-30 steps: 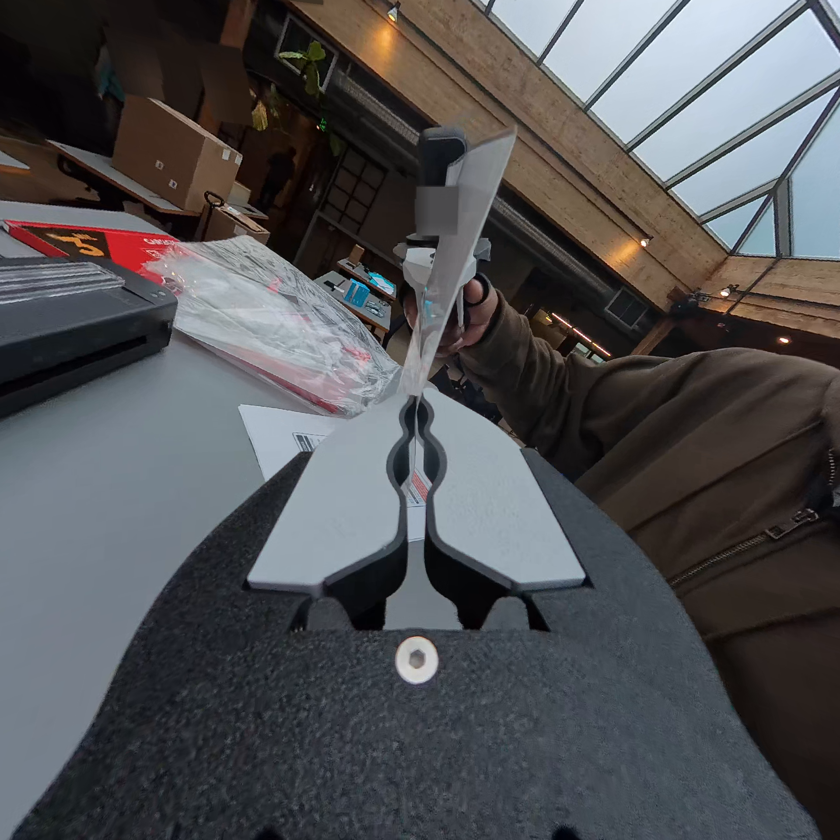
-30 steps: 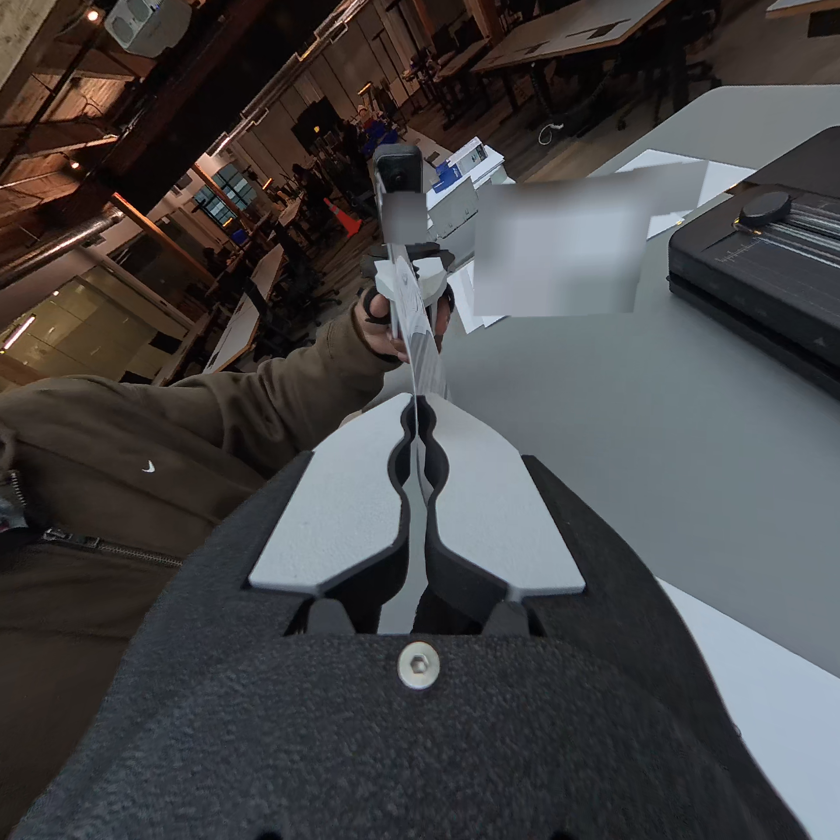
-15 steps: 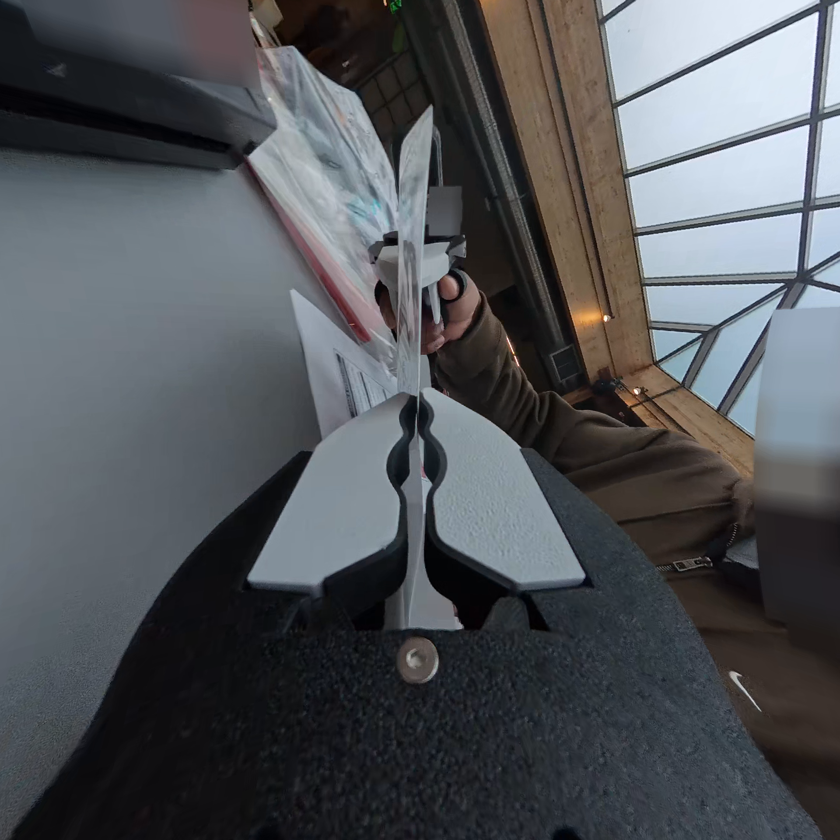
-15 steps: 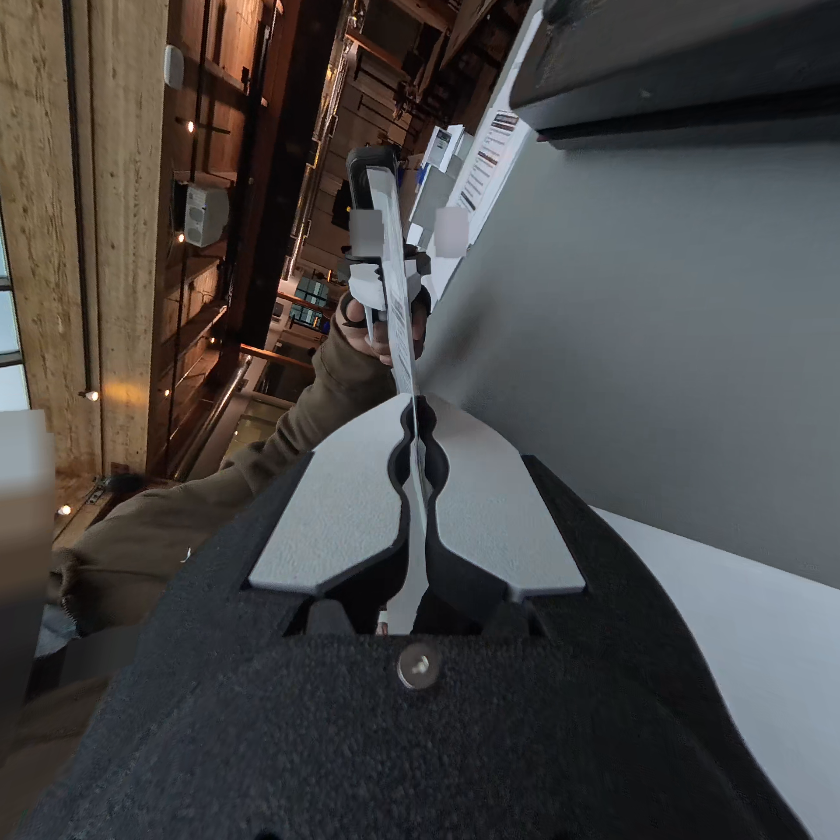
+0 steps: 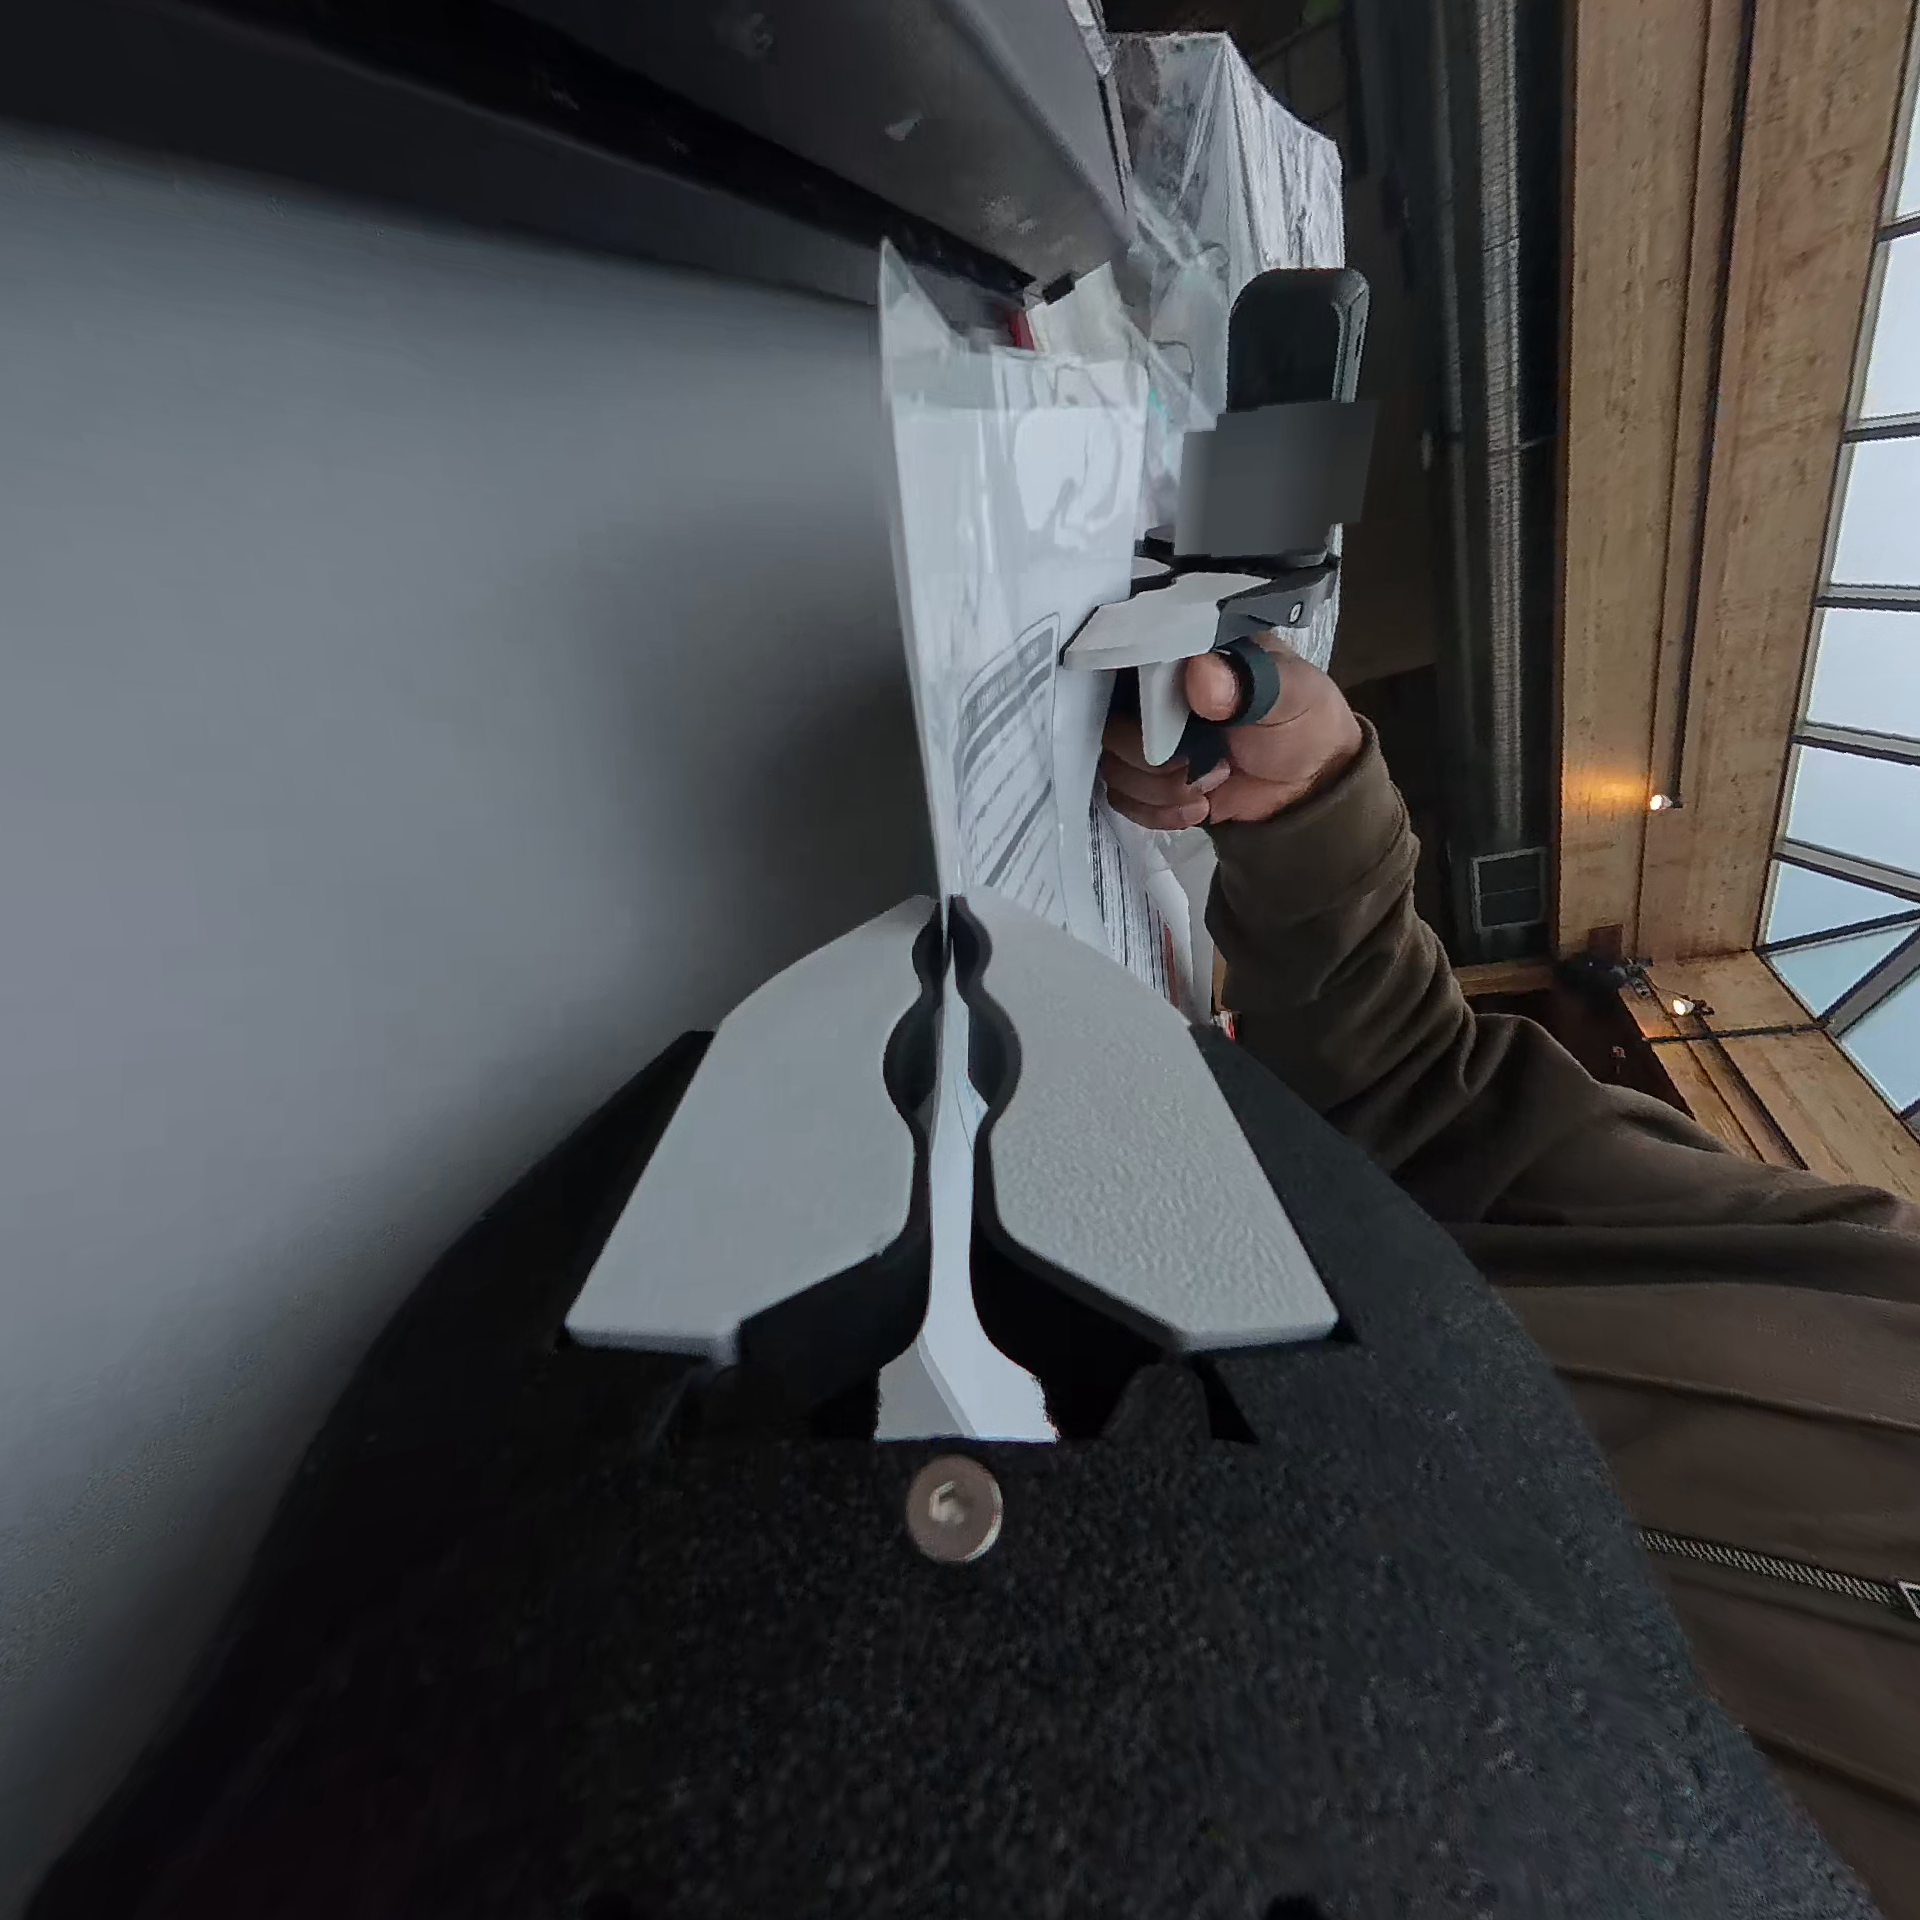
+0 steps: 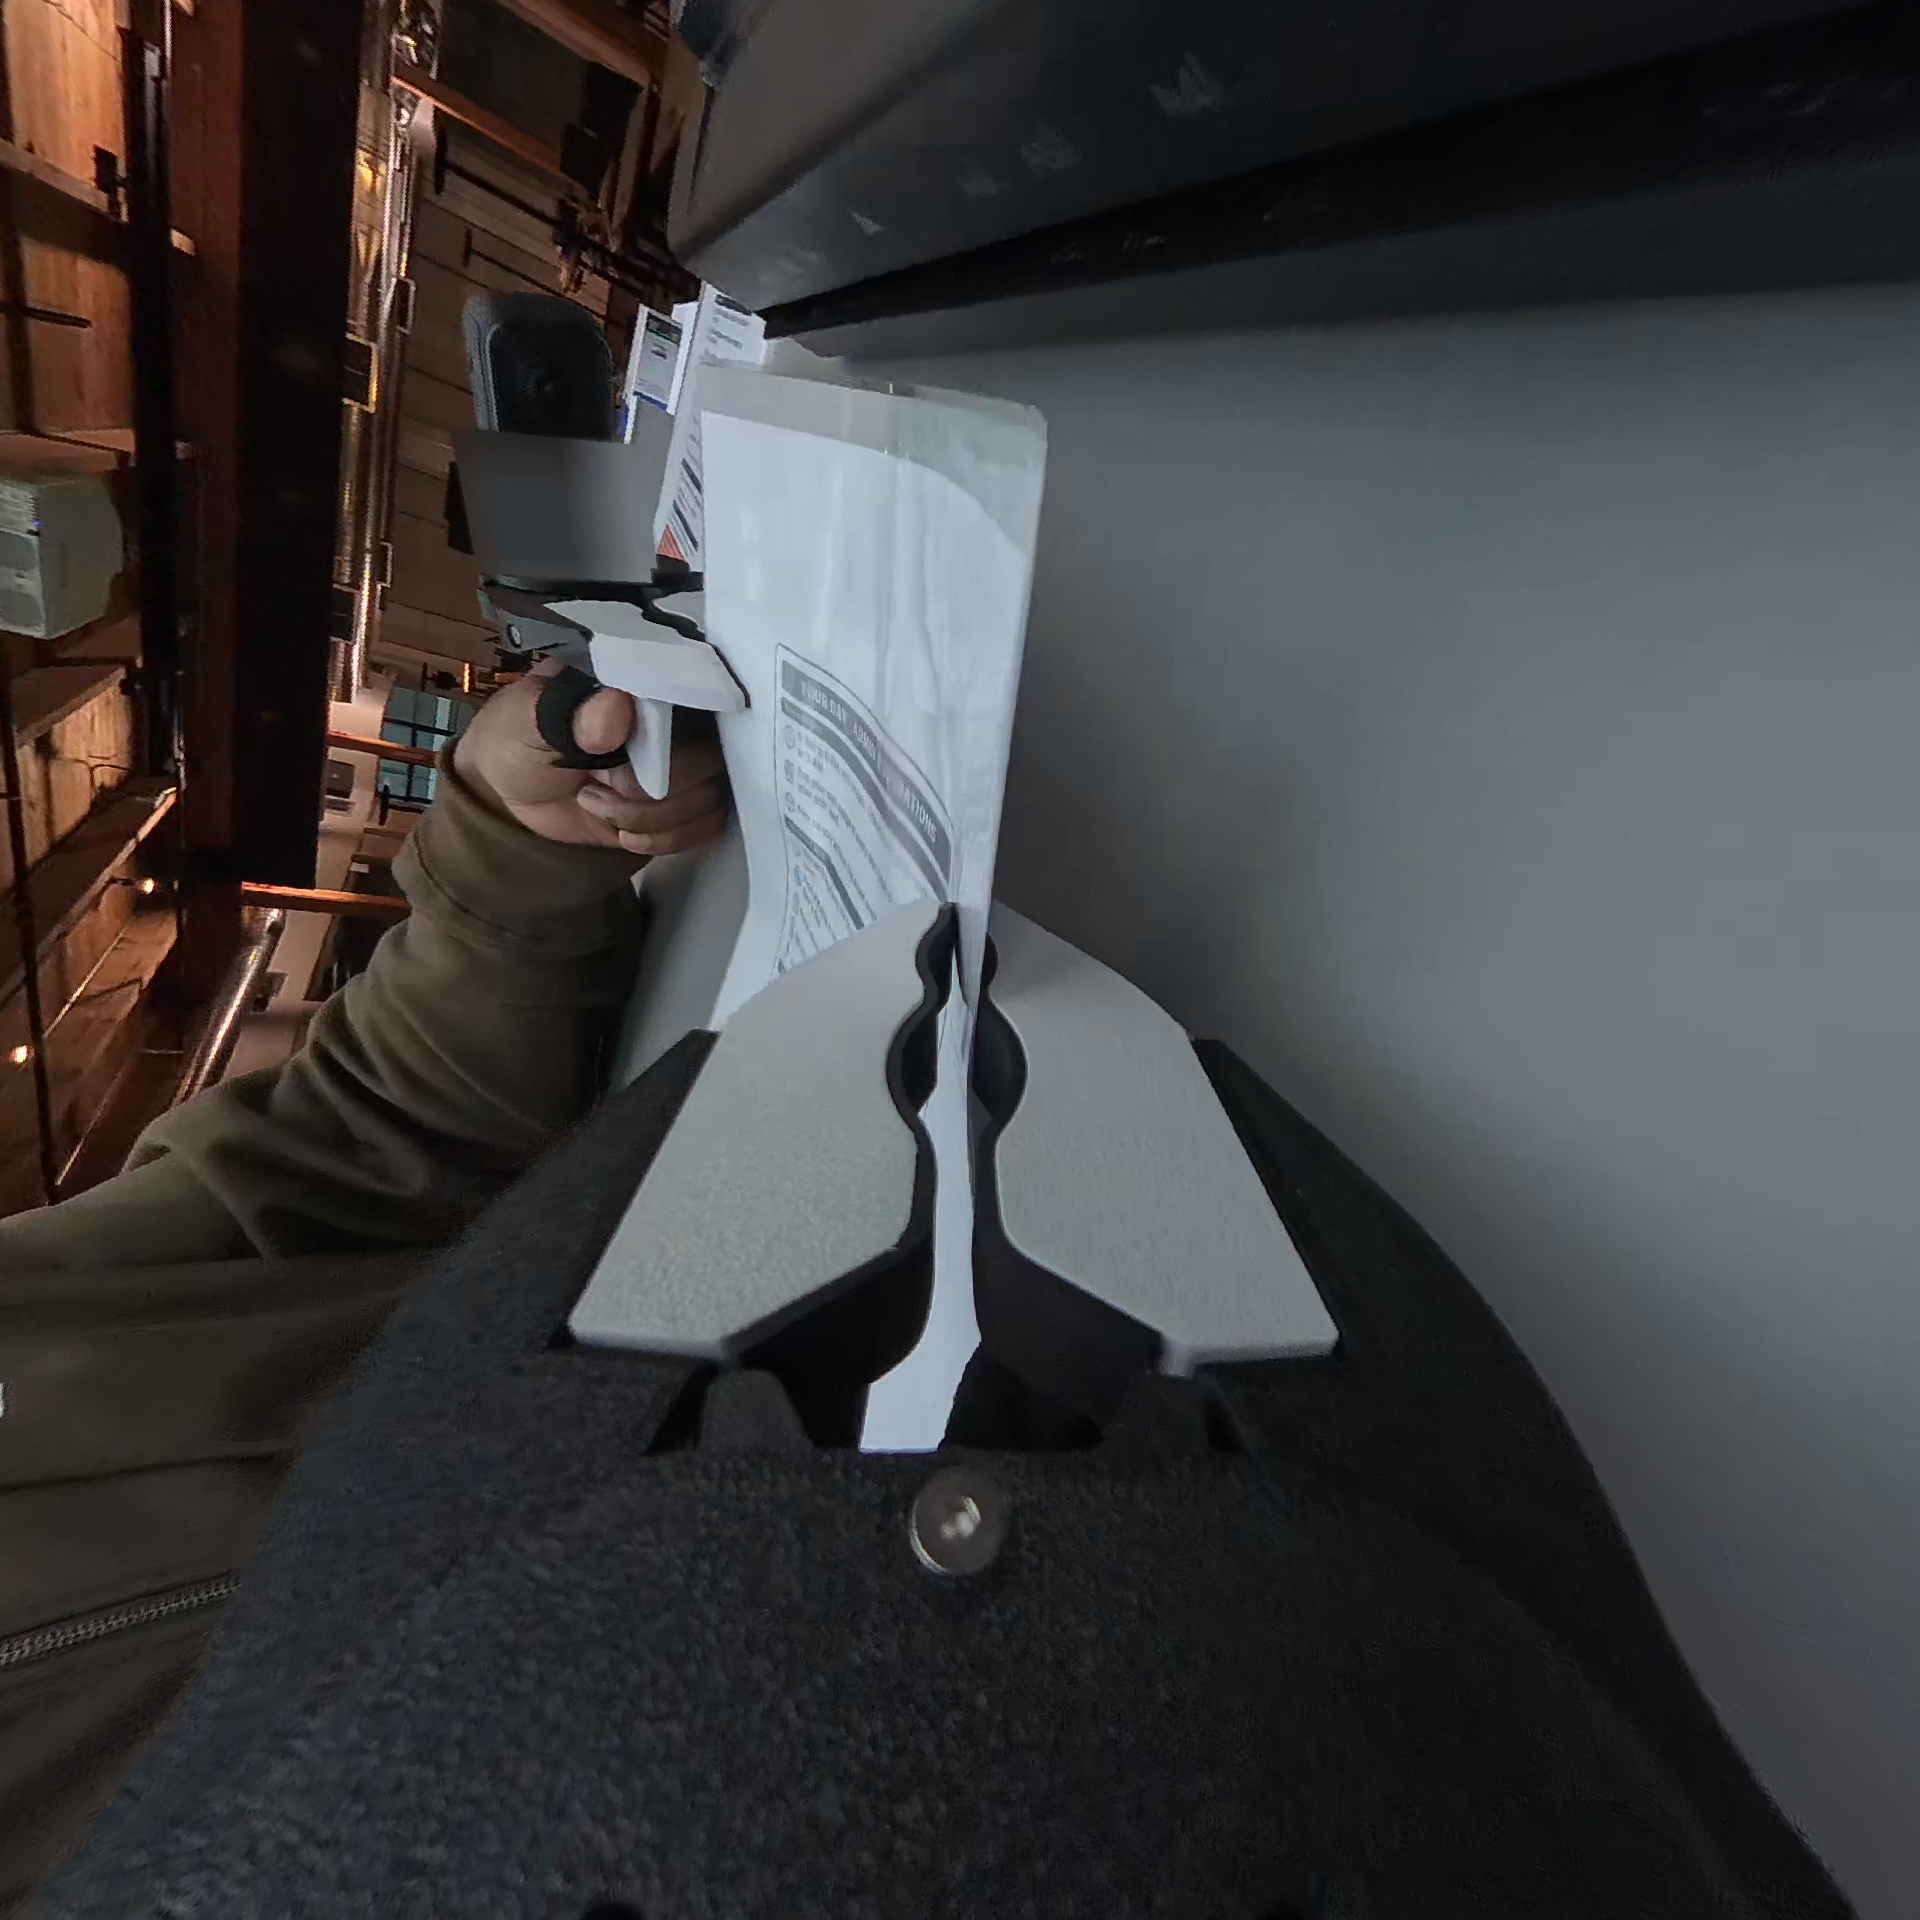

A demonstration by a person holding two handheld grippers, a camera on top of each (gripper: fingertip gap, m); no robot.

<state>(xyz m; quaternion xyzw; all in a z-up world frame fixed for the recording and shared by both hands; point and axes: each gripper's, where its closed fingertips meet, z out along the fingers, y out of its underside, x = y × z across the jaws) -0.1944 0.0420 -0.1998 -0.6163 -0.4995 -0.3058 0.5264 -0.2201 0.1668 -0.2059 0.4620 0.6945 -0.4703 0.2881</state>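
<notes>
A clear plastic pouch with a printed white sheet inside point(image 5: 982, 623) is stretched between my two grippers above the grey table point(image 5: 416, 727). My left gripper point(image 5: 951, 916) is shut on one side edge of it. My right gripper point(image 6: 956, 914) is shut on the opposite edge and also shows in the left wrist view point(image 5: 1070, 652). The left gripper shows in the right wrist view point(image 6: 732, 686), clamped on the pouch point(image 6: 883, 561). The pouch's far edge lies right at the front slot of a black machine point(image 5: 727, 156). I cannot tell whether it is inside the slot.
The black machine point(image 6: 1247, 135) spans the table's far side. A crinkled clear plastic bag point(image 5: 1236, 229) lies beside it. More printed papers point(image 6: 665, 343) lie past the machine's other end. A person's brown sleeves point(image 5: 1351, 987) reach in from the table's near side.
Both grippers have rolled further and carried the pouch from up in the air down toward the black machine. Its far edge now sits at the machine's front slot. Both grips are unchanged.
</notes>
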